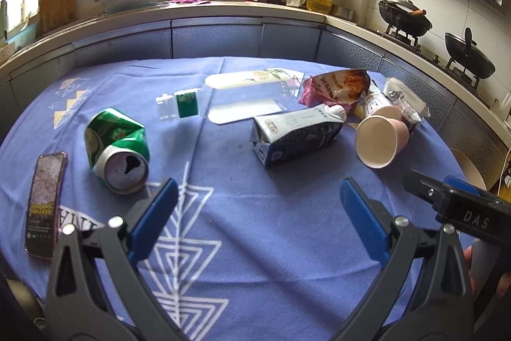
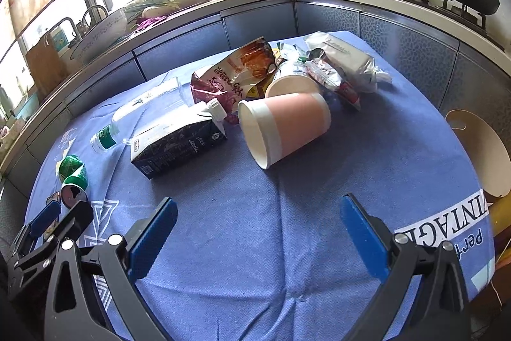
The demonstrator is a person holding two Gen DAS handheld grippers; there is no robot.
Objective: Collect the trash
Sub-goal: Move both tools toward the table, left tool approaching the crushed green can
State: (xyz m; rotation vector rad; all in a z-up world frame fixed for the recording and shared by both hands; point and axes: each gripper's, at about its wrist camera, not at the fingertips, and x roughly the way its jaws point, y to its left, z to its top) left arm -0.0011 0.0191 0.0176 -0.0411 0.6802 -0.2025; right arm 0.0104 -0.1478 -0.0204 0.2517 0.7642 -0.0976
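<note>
nothing is collected yet: both the left gripper [image 1: 258,213] and the right gripper [image 2: 258,232] hover over the blue woven tablecloth [image 2: 287,245] with jaws spread wide and empty. the trash lies ahead: a crushed green can [image 1: 116,146] nearest the left gripper, a dark, dented carton [image 2: 179,146] on its side, a smooth pink paper cup [image 2: 284,127] toppled in front of the right gripper, a clear plastic bottle [image 1: 223,95] and crinkled snack bags [image 2: 236,72] behind. the next move probably calls for closing on the cup gently, since thin paper walls crumple.
</note>
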